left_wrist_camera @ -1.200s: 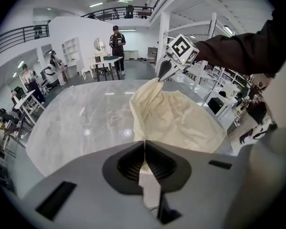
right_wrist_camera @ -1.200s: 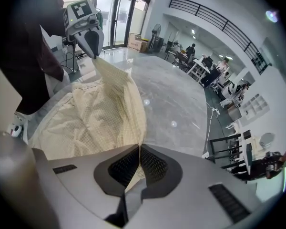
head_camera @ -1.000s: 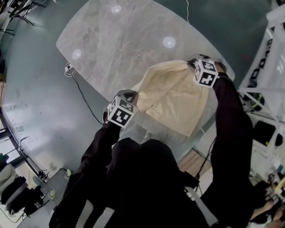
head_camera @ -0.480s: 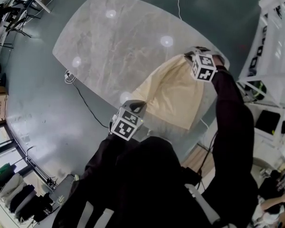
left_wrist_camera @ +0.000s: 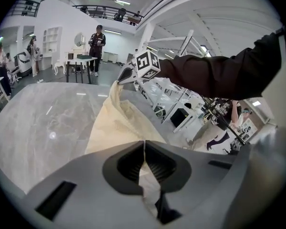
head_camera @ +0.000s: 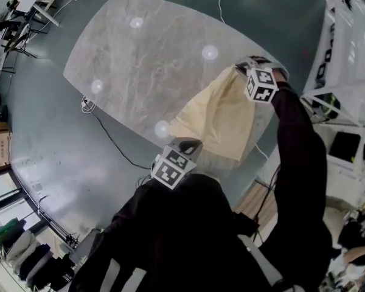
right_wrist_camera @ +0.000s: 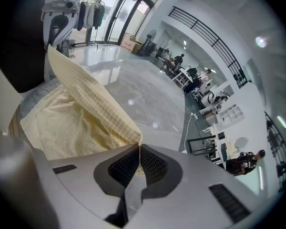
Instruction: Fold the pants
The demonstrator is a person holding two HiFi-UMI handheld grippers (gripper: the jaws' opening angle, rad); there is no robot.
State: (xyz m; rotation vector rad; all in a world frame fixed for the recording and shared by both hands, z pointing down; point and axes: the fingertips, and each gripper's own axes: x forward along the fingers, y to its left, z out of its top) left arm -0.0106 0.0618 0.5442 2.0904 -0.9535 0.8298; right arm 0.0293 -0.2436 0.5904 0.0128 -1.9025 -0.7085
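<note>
Marble table point(head_camera: 140, 59) carries the pants point(head_camera: 222, 117), partly lifted over its right end. Left gripper point(left_wrist_camera: 144, 144) and right gripper point(right_wrist_camera: 139, 149) each have their jaws pinching a pants corner. Advised: hold that edge taut and level above the table, then lay it down square.

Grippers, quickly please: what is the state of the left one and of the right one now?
Left gripper: closed, holding an edge of the pants.
Right gripper: closed, holding another edge of the pants.
</note>
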